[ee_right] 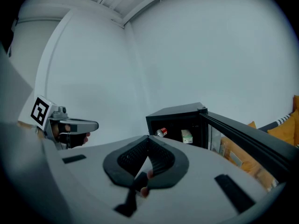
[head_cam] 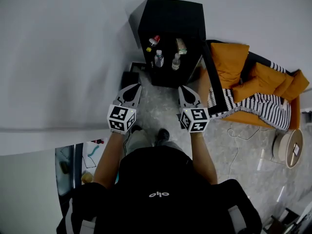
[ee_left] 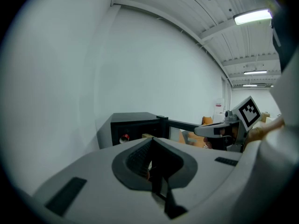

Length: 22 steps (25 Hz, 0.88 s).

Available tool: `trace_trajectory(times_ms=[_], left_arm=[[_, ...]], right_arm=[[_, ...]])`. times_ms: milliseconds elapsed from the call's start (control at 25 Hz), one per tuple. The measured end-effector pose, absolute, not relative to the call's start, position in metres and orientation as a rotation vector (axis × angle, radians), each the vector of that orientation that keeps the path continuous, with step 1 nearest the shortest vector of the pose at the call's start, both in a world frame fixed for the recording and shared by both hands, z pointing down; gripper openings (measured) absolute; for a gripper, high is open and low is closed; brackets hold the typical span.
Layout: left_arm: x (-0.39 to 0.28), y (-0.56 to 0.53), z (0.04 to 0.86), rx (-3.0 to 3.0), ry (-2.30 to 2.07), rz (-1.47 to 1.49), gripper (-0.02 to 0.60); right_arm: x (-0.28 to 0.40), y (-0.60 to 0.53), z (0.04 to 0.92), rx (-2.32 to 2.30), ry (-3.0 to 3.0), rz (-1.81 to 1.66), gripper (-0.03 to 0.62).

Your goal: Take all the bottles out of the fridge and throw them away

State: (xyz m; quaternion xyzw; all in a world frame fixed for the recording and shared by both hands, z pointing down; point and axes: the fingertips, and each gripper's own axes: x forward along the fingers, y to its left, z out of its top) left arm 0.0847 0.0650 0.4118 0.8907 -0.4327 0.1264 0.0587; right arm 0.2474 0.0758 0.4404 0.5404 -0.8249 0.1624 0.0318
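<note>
A black mini fridge (head_cam: 170, 18) stands against the wall with its door (head_cam: 214, 77) swung open to the right. Inside it are two clear bottles (head_cam: 159, 58) (head_cam: 176, 61), a red-capped bottle (head_cam: 154, 40) and a small carton (head_cam: 182, 46). My left gripper (head_cam: 135, 87) and right gripper (head_cam: 184, 88) hover side by side in front of the fridge, both shut and empty, short of the opening. The right gripper view shows the fridge (ee_right: 177, 118), the red-capped bottle (ee_right: 161, 132) and the carton (ee_right: 187, 136). The left gripper view shows the fridge (ee_left: 133, 124) beyond the shut jaws.
An orange sofa (head_cam: 243, 67) with a striped blanket (head_cam: 258, 106) sits right of the open door. A round white device (head_cam: 287, 147) and a cable (head_cam: 239, 135) lie on the floor. A white wall (head_cam: 58, 57) runs along the left. A low black object (head_cam: 129, 78) sits left of the fridge.
</note>
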Motion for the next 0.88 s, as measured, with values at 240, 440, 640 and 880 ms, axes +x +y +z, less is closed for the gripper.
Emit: trace_trajectory(times_ms=[240,440,640,880], left_arm=[[0.105,0.037,0.417,2.731,-1.222,0.365,0.002],[0.111,0.010,0.420,2.766,-1.140,0.351,0.002],[0.104,-0.018,0.421,2.799,-1.033,0.348,0.002],[0.079,-0.054,0.419,2.836,-0.939,0.320,0.002]], right_arm=[[0.256,0.058,0.442,1.732,-2.495,0.499,0.002],[0.256,0.041,0.449,1.793,-2.429,0.514,0.002],[0.245,0.018,0.447,1.872,-2.360,0.516,0.002],[0.213,-0.010,0.443,1.950,-2.282,0.503,0.002]])
